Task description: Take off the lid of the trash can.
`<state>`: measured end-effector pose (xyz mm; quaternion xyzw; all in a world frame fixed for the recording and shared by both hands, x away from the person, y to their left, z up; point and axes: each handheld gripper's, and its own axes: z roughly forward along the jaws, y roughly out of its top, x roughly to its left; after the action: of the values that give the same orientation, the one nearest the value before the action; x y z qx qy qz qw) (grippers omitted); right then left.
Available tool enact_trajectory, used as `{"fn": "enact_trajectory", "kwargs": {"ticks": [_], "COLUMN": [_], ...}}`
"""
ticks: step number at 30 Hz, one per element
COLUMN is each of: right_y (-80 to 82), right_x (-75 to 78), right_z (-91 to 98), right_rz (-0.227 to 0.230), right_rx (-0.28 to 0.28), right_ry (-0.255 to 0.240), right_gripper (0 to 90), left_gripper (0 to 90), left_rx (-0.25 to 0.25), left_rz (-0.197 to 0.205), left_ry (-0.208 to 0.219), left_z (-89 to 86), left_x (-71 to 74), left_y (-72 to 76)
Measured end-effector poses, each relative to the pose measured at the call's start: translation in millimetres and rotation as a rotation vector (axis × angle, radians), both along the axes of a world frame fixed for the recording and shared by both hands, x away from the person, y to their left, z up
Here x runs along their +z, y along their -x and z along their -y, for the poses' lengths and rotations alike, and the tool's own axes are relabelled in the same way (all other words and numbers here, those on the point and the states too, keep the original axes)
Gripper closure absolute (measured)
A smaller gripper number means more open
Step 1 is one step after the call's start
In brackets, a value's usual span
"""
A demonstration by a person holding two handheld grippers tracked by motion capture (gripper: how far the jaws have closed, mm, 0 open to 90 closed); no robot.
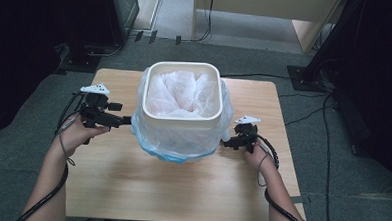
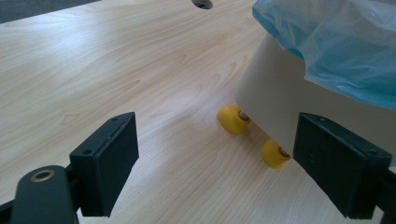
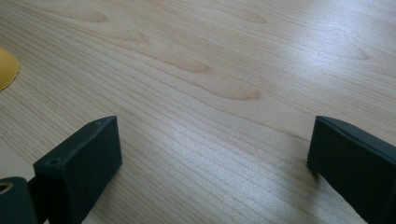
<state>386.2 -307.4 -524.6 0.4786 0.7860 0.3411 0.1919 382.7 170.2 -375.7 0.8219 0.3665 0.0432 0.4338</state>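
The white bin (image 1: 182,97) stands mid-table (image 1: 180,190), its base hidden by the plastic liner (image 1: 175,139). Left hand-held gripper (image 1: 128,120) and right hand-held gripper (image 1: 226,142) flank it, jaws wide, empty.

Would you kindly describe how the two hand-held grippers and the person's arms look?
Each hand-held gripper, left and right, is black with two flat rectangular jaws, a pale three-cornered plate on top and a trailing dark cable. The forearms are bare, with no sleeves visible.

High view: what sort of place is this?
Probably a lab or office recording room: a wooden table on grey carpet, loose cables across the floor, and dark stands around it.
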Motion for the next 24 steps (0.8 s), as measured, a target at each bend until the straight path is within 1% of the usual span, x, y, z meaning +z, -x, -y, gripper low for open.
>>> {"fn": "enact_trajectory", "kwargs": {"ticks": [2,4,6,8,9,11,15,18,24], "right_y": [0.0,0.0,0.0,0.0,0.0,0.0,0.0,0.0,0.0], "right_x": [0.0,0.0,0.0,0.0,0.0,0.0,0.0,0.0,0.0], "right_z": [0.0,0.0,0.0,0.0,0.0,0.0,0.0,0.0,0.0], "right_rz": [0.000,0.000,0.000,0.000,0.000,0.000,0.000,0.000,0.000], "right_rx": [0.000,0.000,0.000,0.000,0.000,0.000,0.000,0.000,0.000], "right_ry": [0.000,0.000,0.000,0.000,0.000,0.000,0.000,0.000,0.000], "right_gripper": [2.9,2.9,2.9,2.9,2.9,2.9,2.9,2.9,2.9], "left_gripper": [13.8,13.8,14.4,22.8,22.8,21.4,21.5,21.7,22.9], "left_rx": [0.002,0.002,0.011,0.002,0.000,0.008,0.014,0.020,0.039], "left_rz": [0.006,0.000,0.002,0.022,0.024,0.016,0.020,0.026,0.020], "left_ry": [0.009,0.024,0.024,0.020,0.017,0.004,-0.005,-0.003,0.014], "left_z": [-0.4,-1.2,-2.1,-3.4,-3.3,-3.6,-4.5,-6.2,-8.7], "left_x": [0.7,1.2,2.2,3.7,4.5,5.8,8.2,10.4,14.2], "left_y": [0.1,0.3,0.7,1.7,2.1,1.9,2.4,2.9,2.7]}}
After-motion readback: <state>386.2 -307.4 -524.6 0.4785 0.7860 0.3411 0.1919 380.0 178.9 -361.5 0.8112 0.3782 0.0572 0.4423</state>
